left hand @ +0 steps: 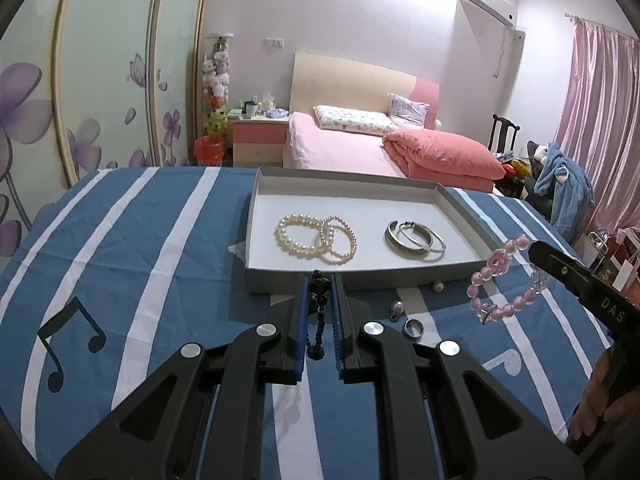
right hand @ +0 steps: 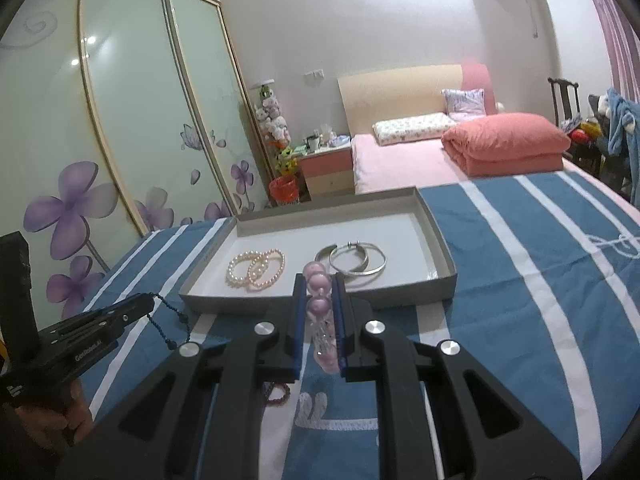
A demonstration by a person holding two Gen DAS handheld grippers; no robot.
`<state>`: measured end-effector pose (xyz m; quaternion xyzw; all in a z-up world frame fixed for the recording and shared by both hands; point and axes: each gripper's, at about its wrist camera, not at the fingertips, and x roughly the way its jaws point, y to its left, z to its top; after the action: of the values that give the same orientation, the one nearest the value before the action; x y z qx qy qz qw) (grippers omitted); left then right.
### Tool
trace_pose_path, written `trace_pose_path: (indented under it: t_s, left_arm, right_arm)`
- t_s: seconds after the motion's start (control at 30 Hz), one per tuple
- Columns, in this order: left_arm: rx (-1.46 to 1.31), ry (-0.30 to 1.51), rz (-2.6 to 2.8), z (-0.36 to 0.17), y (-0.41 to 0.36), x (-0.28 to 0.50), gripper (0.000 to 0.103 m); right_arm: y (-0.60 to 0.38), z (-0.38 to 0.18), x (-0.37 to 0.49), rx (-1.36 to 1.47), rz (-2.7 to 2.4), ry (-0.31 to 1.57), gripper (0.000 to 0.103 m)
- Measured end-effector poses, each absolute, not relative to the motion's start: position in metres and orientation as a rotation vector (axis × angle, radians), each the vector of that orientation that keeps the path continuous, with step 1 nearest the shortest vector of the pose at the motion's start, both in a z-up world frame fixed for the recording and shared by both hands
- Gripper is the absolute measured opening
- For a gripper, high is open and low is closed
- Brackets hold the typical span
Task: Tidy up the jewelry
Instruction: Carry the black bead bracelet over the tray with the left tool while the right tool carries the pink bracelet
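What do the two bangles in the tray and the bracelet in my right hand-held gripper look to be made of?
Bangles: likely metal, silvery polished finish; thin rigid hoops with bright glints. Pink bracelet: probably glass or acrylic beads, glossy and translucent, light showing through them, with a flower-shaped bead. The exact material cannot be told.

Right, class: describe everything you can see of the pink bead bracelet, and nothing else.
The pink bead bracelet is a loop of round, glossy, translucent pink beads with a flower-shaped charm and some clear beads. It hangs in the air, clamped at one side by the right gripper, above the blue-and-white striped cloth and just right of the grey tray. Nothing else touches it.
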<state>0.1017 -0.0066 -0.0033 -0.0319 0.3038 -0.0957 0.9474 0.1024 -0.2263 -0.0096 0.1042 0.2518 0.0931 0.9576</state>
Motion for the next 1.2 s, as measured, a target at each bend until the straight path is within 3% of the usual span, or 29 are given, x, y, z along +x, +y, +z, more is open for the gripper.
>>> trace_pose_path:
  t_s: [0.67,1.2]
  left_arm:
    - [-0.012,0.476,-0.174,0.027,-0.037,0.109,0.012]
    - [-0.025,0.466,-0.172,0.023,-0.048,0.174,0.012]
  right_arm:
    - [-0.199,0.030,0.092,0.079,0.114,0.280,0.013]
    - [-0.205,0.033,0.163,0.112,0.081,0.284,0.013]
